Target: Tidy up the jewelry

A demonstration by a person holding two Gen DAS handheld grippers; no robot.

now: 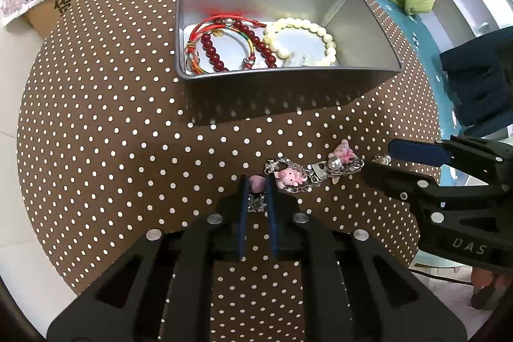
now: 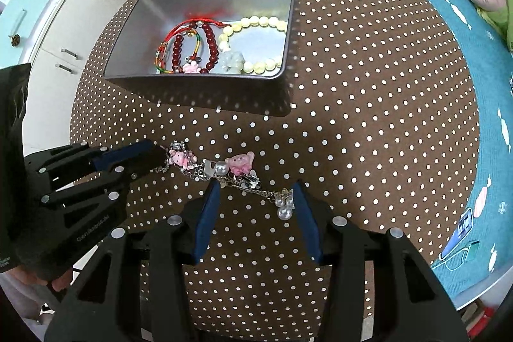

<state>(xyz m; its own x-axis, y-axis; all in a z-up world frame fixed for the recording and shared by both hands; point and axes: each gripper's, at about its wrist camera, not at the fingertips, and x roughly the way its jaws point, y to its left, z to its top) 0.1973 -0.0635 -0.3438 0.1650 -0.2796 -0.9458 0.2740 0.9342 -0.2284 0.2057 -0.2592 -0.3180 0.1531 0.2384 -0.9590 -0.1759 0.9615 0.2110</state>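
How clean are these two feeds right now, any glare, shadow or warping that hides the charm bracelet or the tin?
Left wrist view: sharp in the middle, fisheye bends the table edge; the tin casts a dark shadow toward the camera, a red reflection tints its back wall. Right wrist view: the charm bracelet is crisp and evenly lit, small highlights on its pearls; corners are vignetted black.

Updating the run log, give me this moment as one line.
left gripper: shut on charm bracelet end | right gripper: open, straddling its other end | tin: holds three bracelets | step: lift pending
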